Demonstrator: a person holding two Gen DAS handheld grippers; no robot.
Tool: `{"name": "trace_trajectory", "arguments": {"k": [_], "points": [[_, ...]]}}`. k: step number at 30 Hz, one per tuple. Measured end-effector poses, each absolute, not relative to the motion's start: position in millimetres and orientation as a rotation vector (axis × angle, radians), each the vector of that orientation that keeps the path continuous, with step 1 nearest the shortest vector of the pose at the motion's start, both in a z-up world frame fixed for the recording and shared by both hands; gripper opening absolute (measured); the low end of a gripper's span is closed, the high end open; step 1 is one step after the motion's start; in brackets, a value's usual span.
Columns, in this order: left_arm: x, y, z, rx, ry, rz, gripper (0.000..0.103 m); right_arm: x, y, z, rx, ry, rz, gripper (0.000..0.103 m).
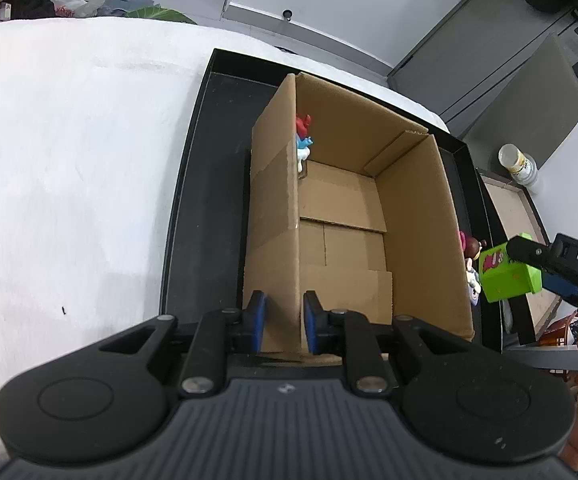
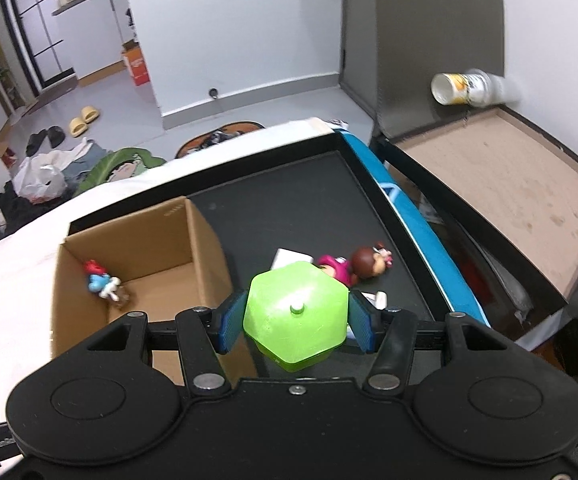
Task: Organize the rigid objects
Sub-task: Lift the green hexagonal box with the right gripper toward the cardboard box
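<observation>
An open cardboard box stands in a black tray. My left gripper is shut on the box's left wall. A blue and red figurine lies inside the box at its far left corner. My right gripper is shut on a green hexagonal toy box, held above the tray just right of the cardboard box. A doll in pink with brown hair lies on the tray beyond it.
A white card and a small white piece lie on the tray by the doll. The tray sits on a white foam surface. A brown open case with a paper cup stands to the right. Clutter lies on the floor behind.
</observation>
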State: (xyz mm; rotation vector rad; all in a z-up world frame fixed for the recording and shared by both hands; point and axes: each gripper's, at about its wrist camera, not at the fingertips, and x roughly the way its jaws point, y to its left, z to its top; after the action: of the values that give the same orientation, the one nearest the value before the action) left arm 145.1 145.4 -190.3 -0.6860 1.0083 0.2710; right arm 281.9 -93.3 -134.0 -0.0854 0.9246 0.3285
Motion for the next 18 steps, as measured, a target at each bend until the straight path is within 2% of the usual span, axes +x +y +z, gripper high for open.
{"name": "trace_trajectory", "arguments": {"k": [3,18], "points": [[144,147,-188,-0.685,0.998,0.289,0.014,280,-87,-129,-0.092,0.914,0.352,0.054],[144,147,-187,-0.69,1.015,0.276,0.014,267,-50,-118,-0.102,0.896,0.507,0.054]]}}
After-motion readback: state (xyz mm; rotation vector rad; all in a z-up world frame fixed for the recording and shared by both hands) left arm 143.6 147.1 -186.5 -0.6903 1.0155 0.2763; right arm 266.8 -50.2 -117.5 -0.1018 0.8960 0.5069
